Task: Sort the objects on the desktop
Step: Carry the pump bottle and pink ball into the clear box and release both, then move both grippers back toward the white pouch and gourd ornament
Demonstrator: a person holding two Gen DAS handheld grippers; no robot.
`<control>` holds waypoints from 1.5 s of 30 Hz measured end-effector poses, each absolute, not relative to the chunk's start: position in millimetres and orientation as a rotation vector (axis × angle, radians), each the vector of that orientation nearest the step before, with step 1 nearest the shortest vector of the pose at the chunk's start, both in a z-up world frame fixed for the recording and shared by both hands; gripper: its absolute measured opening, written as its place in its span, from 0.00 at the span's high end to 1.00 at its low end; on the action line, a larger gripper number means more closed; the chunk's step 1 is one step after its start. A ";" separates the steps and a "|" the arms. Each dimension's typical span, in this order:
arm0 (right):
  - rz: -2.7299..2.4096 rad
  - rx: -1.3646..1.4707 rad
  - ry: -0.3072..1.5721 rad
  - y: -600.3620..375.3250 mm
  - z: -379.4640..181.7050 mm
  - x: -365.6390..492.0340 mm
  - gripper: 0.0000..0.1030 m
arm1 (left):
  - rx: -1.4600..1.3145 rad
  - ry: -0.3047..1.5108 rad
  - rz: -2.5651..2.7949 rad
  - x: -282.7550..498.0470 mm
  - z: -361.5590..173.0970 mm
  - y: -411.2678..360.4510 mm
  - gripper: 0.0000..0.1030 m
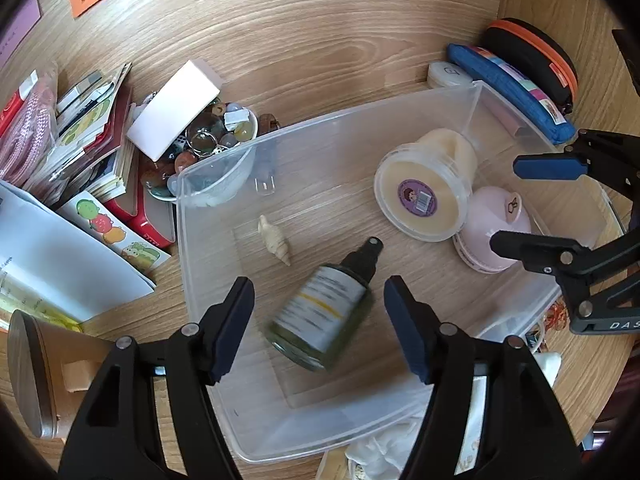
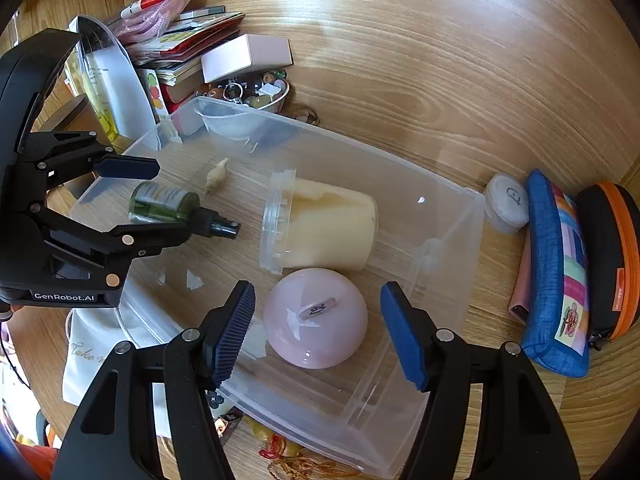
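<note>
A clear plastic bin [image 1: 224, 320] [image 2: 440, 264] sits on the wooden desk. Inside lie a green spray bottle [image 1: 320, 316] [image 2: 168, 206], blurred in the left wrist view, a cream tub [image 1: 424, 192] [image 2: 320, 226] on its side, a pink round container [image 1: 492, 228] [image 2: 316, 318] and a small shell [image 1: 274, 240] [image 2: 216, 176]. My left gripper [image 1: 320, 332] [image 2: 160, 204] is open above the bottle, not touching it. My right gripper [image 2: 318, 328] [image 1: 540, 204] is open over the pink container.
A pile of books and papers [image 1: 80, 140], a white box [image 1: 176, 112] and a bowl of stones [image 1: 208, 136] lie left of the bin. A blue pouch [image 2: 556, 276], an orange-trimmed black case [image 2: 616, 256] and a small white jar [image 2: 506, 204] lie right of it.
</note>
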State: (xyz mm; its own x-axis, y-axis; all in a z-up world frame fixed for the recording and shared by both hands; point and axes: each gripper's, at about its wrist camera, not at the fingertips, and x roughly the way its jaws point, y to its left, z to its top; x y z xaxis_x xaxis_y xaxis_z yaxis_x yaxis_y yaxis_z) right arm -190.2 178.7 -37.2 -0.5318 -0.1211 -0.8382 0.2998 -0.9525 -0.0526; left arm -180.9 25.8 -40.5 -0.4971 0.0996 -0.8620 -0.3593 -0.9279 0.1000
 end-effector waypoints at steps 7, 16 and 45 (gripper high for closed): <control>-2.526 1.370 0.270 180.7 -36.3 -187.4 0.39 | -1.403 0.383 2.468 -184.8 -42.8 22.3 0.30; -2.577 1.275 0.231 185.7 -12.3 -171.3 0.31 | -1.347 0.332 2.537 -180.9 -28.4 11.9 0.27; -2.727 1.054 0.074 215.5 51.4 -65.7 0.25 | -1.132 0.211 2.710 -73.5 19.5 -4.0 0.04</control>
